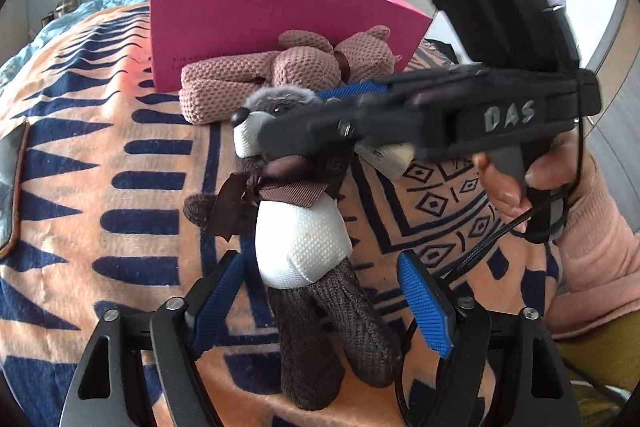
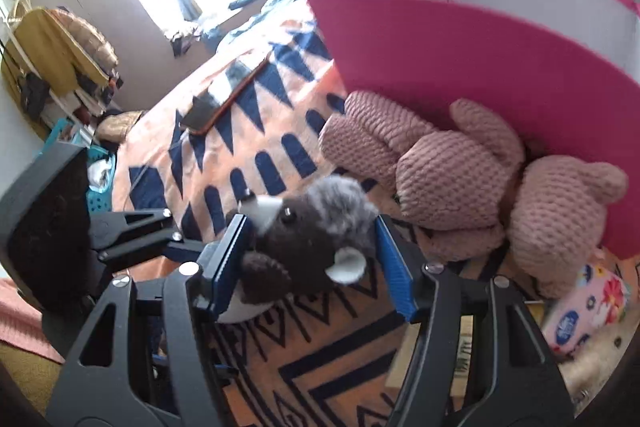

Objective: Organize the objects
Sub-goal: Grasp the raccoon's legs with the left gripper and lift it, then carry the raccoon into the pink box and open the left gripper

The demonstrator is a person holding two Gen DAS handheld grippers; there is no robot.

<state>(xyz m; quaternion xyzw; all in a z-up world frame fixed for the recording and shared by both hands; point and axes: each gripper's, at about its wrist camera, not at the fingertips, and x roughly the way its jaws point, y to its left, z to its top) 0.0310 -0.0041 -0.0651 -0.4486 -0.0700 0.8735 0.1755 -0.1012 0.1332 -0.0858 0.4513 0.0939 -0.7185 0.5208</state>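
**A:** Looking at the bed, how much of the tidying would you call done?

**B:** Very little, I'd judge. The open bright pink cardboard box (image 1: 240,19) stands on the orange and navy patterned blanket (image 1: 100,167), and both soft toys are outside it.

**A:** Where are they?

**B:** The dusty-pink knitted teddy bear (image 1: 224,87) lies on its side on the blanket, touching the box's front wall. The dark brown knitted plush animal with a white belly and a brown ribbon (image 1: 300,247) is upright just in front of the bear, between the two tools.

**A:** Who has hold of it?

**B:** The left hand-held gripper (image 1: 316,261) has not. Its jaws stand released on either side of the belly and legs, with blanket showing in the gaps. The right hand-held gripper (image 2: 310,227) has the toy's head between its blue pads. One pad sits against the snout, but the picture is blurred there, so I cannot tell whether it is pressing or only flanking the head.

**A:** So what's left?

**B:** Nearly everything. The brown toy needs a firm hold and a place, likely in the box. After that come the bear and the flowered pink tissue packet (image 2: 584,311) lying near the bear's head.
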